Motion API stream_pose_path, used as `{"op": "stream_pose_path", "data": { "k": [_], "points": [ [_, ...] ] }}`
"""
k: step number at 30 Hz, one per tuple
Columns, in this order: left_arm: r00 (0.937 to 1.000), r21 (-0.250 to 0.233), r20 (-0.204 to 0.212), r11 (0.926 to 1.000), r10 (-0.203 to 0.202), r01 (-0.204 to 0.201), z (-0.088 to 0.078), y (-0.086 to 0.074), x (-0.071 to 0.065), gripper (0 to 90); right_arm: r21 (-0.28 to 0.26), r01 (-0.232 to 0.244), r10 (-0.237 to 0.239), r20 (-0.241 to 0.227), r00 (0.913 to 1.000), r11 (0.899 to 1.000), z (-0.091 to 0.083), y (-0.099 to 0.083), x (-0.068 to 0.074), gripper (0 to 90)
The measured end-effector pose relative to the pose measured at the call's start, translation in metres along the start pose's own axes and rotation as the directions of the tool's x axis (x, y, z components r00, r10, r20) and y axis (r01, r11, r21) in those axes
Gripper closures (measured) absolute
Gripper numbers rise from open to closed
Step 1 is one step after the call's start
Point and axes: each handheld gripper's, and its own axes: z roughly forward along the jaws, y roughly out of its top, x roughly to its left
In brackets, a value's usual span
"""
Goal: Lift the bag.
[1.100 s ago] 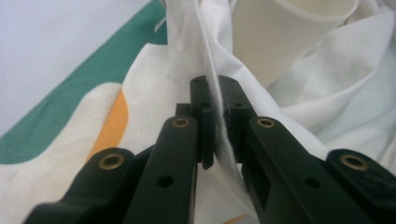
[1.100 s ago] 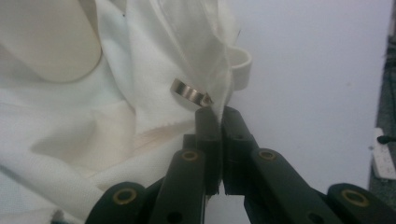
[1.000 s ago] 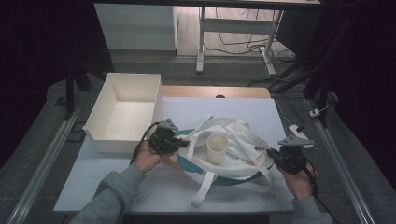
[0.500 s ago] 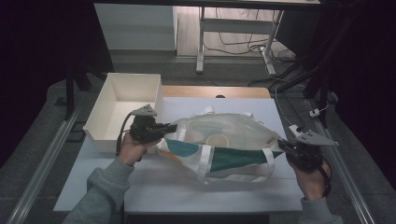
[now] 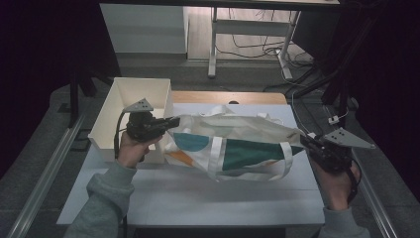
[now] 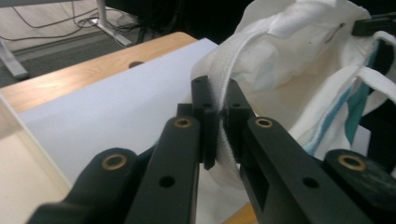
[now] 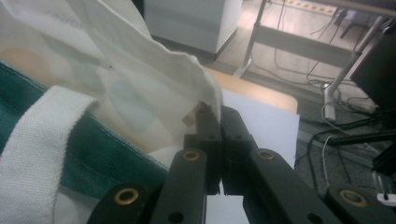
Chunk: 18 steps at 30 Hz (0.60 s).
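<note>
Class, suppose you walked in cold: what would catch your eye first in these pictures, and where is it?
First, the cloth bag with teal and orange patches, stretched above the middle of the white table between two hand-held tools. The left tool is shut on the bag's white edge, the right tool on the opposite end. A white box sits at the table's far left.

Your sleeves are grey-green knit with ribbed cuffs. Each black claw, left claw (image 5: 171, 121) and right claw (image 5: 303, 140), carries a grey three-cornered plate and trails a black cable. Brass-ringed pivots and small screw holes dot the black jaw links.
</note>
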Motion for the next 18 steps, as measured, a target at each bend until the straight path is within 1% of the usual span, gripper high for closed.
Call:
{"op": "stream_pose_path", "data": {
  "k": [3,5,10,12,14,18],
  "points": [
    [0.9995,0.009,-0.001,0.9994,-0.032,0.032,0.008,0.001,0.01,86.4,-0.002,-0.002,0.002,0.019,0.9998,1.0,0.012,0.003,-0.001,88.0],
    [0.9991,0.022,-0.004,0.9989,-0.042,0.042,0.014,0.002,0.016,86.4,0.009,-0.009,0.009,0.028,0.9996,1.0,0.023,0.003,-0.005,88.0],
    [0.9987,0.06,-0.036,0.9975,-0.036,0.038,0.025,0.002,0.021,86.4,0.046,-0.014,0.012,0.05,0.9987,0.999,0.053,-0.001,-0.014,87.9],
    [0.9985,0.071,-0.037,0.9965,-0.041,0.044,0.028,0.001,0.024,86.4,0.059,-0.013,0.01,0.057,0.9983,0.998,0.063,-0.003,-0.016,88.0],
    [0.9983,0.085,-0.039,0.9953,-0.043,0.046,0.031,0.0,0.026,86.4,0.076,-0.004,-0.001,0.067,0.9978,0.997,0.072,-0.004,-0.018,88.0],
    [0.9976,0.106,-0.038,0.9924,-0.058,0.062,0.035,-0.001,0.031,86.3,0.103,-0.001,-0.007,0.074,0.9973,0.995,0.084,-0.006,-0.019,88.0]
  ]
}}
